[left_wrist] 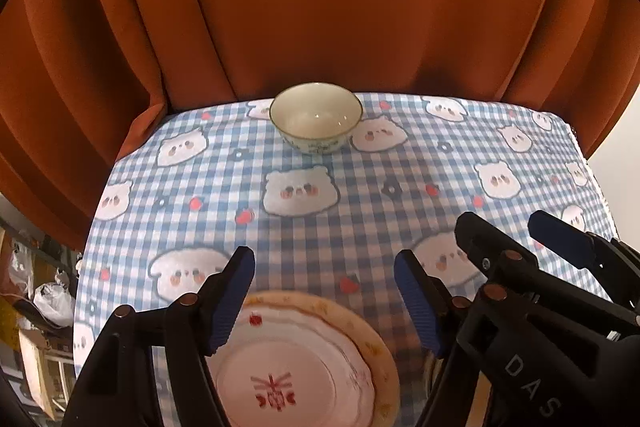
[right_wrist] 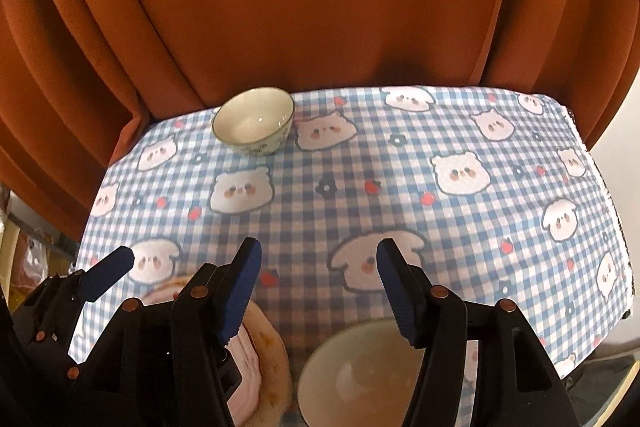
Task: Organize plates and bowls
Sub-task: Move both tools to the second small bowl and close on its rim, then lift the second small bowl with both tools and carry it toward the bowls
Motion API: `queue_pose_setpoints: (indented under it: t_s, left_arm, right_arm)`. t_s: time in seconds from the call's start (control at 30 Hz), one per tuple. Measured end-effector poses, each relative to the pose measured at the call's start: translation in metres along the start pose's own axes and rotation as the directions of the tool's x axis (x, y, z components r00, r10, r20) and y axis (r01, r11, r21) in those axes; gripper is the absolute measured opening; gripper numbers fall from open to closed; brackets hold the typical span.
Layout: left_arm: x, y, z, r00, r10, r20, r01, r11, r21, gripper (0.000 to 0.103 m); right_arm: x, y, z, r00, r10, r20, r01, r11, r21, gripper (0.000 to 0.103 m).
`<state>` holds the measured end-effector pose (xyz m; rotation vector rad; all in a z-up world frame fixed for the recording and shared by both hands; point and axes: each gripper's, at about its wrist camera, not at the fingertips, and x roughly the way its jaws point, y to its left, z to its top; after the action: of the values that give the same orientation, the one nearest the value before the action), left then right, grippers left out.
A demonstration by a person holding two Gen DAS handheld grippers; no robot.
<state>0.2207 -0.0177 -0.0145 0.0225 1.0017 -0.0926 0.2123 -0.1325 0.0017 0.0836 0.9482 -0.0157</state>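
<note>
A small pale bowl with a floral outside stands at the table's far edge; it also shows in the right wrist view. A pink plate lies on a yellow-rimmed plate at the near edge. My left gripper is open and empty above this stack. The stack's edge shows in the right wrist view. A second bowl stands near the front, under my right gripper, which is open and empty. The right gripper also shows in the left wrist view.
The table carries a blue checked cloth with bear faces. An orange curtain hangs right behind the far edge. Clutter and bags lie on the floor at the left.
</note>
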Motion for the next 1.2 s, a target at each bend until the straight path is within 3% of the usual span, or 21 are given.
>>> queue_pose_setpoints:
  t_s: [0.53, 0.8, 1.1, 1.2]
  left_arm:
    - [0.051, 0.031, 0.061, 0.997, 0.08, 0.005, -0.08, 0.996, -0.049, 0.08]
    - [0.089, 0.037, 0.092, 0.986, 0.164, 0.019, -0.161, 0.981, -0.105, 0.08]
    - [0.145, 0.037, 0.109, 0.969, 0.243, 0.051, -0.234, 0.962, -0.138, 0.077]
    - [0.163, 0.039, 0.11, 0.966, 0.254, 0.039, -0.248, 0.961, -0.124, 0.073]
  right_arm:
    - [0.059, 0.023, 0.069, 1.0, 0.007, 0.006, -0.007, 0.999, -0.04, 0.064]
    - [0.103, 0.03, 0.103, 0.999, 0.029, 0.031, -0.027, 0.997, -0.069, 0.064]
    - [0.159, 0.038, 0.118, 0.997, 0.029, 0.073, -0.023, 0.996, -0.082, 0.063]
    - [0.179, 0.039, 0.119, 0.999, 0.023, 0.047, -0.019, 0.996, -0.088, 0.056]
